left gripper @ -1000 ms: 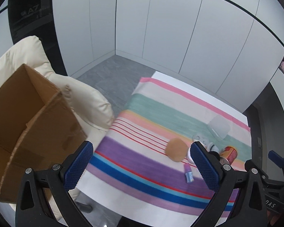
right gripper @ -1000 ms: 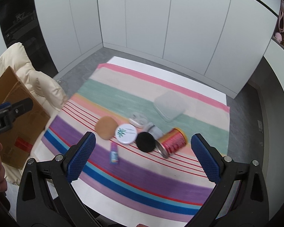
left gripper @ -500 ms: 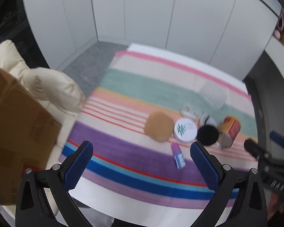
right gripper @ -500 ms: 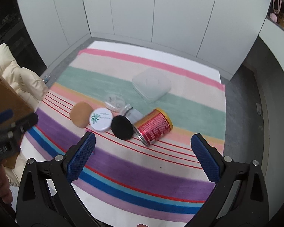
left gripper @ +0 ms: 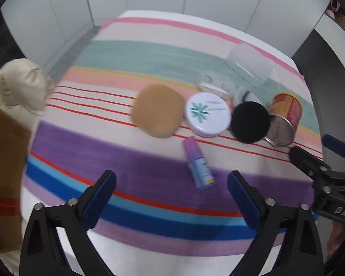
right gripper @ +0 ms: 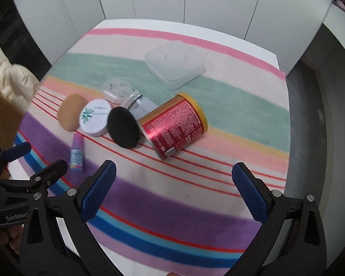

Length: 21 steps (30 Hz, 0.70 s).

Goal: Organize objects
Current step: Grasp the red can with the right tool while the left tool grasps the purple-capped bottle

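Nearest, my left gripper (left gripper: 171, 192) has come down over the striped cloth (left gripper: 131, 168) on the surface, its jaws spread and just beginning to close with nothing between them; my right gripper (right gripper: 177, 189) has dropped alongside, released and empty; compared with a second ago the cluster fills far more of both views, so I judge the approach under way and no item yet organized; just beyond the left jaws lies the small purple bottle (left gripper: 199, 164), probably the first pick; further on sit the tan puff (left gripper: 157, 110), the white compact (left gripper: 208, 113), the black puff (left gripper: 250, 122) and the toppled red can (right gripper: 176, 127); farthest, the translucent box (right gripper: 174, 63), shut, the likely destination.
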Available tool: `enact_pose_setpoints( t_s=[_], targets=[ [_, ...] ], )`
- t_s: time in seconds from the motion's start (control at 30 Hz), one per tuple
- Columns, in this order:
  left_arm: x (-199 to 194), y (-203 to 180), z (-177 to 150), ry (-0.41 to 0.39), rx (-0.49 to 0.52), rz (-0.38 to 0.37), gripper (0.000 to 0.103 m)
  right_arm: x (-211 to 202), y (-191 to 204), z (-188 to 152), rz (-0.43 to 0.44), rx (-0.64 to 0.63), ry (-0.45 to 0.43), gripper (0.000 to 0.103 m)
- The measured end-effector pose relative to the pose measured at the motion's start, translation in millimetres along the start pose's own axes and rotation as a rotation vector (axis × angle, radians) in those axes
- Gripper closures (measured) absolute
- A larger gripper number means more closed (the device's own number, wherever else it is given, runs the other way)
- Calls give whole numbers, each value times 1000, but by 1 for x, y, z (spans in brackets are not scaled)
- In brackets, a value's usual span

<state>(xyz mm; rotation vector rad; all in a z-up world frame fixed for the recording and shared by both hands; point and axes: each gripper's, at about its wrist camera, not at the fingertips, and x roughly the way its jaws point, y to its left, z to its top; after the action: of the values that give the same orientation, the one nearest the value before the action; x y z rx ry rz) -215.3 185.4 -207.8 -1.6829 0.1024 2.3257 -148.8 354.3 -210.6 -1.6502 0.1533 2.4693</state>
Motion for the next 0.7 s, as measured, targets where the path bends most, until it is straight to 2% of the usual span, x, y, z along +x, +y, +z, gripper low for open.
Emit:
enact_pose_setpoints(
  t_s=[0.1, 0.13, 0.17, 0.2, 0.23, 0.27, 0.33, 0.37, 0.5, 0.57, 0.63, 0.7],
  targets=[
    [11, -11, 5, 14, 11, 17, 13, 9, -1, 6, 3, -25, -6, 1],
    [14, -13, 7, 24, 10, 17, 22, 13, -3, 8, 3, -30, -1, 1],
    [20, -16, 8, 43, 5, 7, 36, 17, -4, 9, 4, -33, 6, 1],
    [26, -18, 8, 66, -2, -12, 41, 23, -6, 11, 10, -35, 18, 1],
    [24, -21, 8, 45, 3, 4, 45, 26, -6, 13, 15, -36, 20, 1],
    [24, -24, 9, 32, 8, 3, 58, 29, -7, 14, 21, -39, 20, 1],
    [24, -28, 11, 40, -6, -2, 72, 35, -8, 19, 27, -53, 22, 1],
    [25, -28, 12, 47, -13, -4, 83, 37, -9, 22, 28, -56, 24, 1],
    [24, -27, 14, 79, -49, -21, 84, 41, -10, 32, 41, -70, 7, 2],
    [21, -26, 14, 75, -52, -14, 84, 44, -8, 36, 57, -81, 12, 11],
    [18, -24, 16, 77, -58, -6, 84, 48, -5, 39, 73, -92, 22, 29],
    [14, -20, 16, 79, -63, 2, 84, 48, -2, 40, 66, -88, 31, 33]
  ],
)
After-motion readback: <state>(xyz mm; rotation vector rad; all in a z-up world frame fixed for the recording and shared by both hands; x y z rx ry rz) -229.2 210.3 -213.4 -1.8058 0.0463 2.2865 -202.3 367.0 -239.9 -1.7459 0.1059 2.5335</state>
